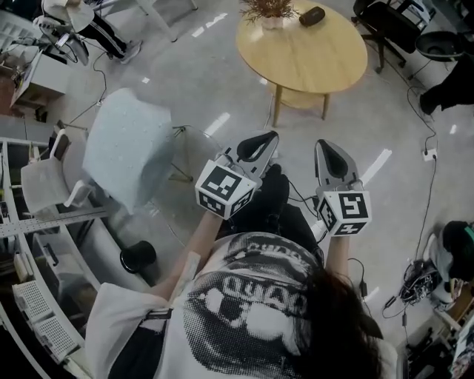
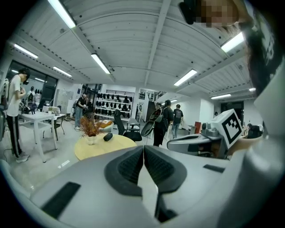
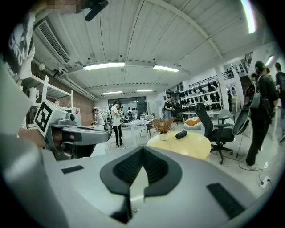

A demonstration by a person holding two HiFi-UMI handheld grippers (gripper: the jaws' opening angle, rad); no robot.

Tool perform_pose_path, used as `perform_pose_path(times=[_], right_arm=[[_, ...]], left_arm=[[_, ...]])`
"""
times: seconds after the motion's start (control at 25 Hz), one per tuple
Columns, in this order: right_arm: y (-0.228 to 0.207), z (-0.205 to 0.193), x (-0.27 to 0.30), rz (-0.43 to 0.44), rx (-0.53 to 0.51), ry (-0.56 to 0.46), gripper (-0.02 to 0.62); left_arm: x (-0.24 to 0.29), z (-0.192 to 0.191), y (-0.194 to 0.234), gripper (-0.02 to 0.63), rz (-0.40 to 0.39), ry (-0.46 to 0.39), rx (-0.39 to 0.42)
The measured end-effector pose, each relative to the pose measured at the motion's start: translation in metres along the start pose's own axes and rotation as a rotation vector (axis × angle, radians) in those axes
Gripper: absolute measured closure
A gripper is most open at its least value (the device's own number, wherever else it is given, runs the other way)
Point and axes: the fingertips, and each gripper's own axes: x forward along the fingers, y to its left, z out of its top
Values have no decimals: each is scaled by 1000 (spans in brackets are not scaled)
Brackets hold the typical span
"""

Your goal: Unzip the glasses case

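The glasses case (image 1: 312,15) is a small dark oval pouch lying on a round wooden table (image 1: 318,59), far ahead of both grippers. It also shows in the left gripper view as the case (image 2: 107,136) and in the right gripper view as the case (image 3: 181,134). My left gripper (image 1: 265,139) and right gripper (image 1: 324,146) are held side by side at waist height, well short of the table, both pointing toward it. The left gripper (image 2: 143,149) is shut with its pads together and nothing between them. The right gripper (image 3: 142,151) is shut and empty too.
A potted dry plant (image 1: 270,11) stands on the table beside the case. A pale blue chair (image 1: 129,148) is at my left, with a black bin (image 1: 138,255) below it. A black office chair (image 3: 213,129) and several standing people are beyond the table. Cables (image 1: 429,148) lie on the floor at right.
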Motion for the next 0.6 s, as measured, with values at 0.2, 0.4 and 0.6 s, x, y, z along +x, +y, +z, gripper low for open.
perform_pose_path(times=[0.2, 0.4, 0.6], right_arm=[[-16, -3, 5, -7, 24, 0, 598], [-51, 1, 20, -33, 25, 7, 598], [-92, 7, 49, -30, 2, 24, 598]], left_arm=[[22, 3, 5, 592, -11, 20, 10], [64, 7, 7, 592, -51, 38, 36], [122, 9, 27, 592, -66, 43, 27]])
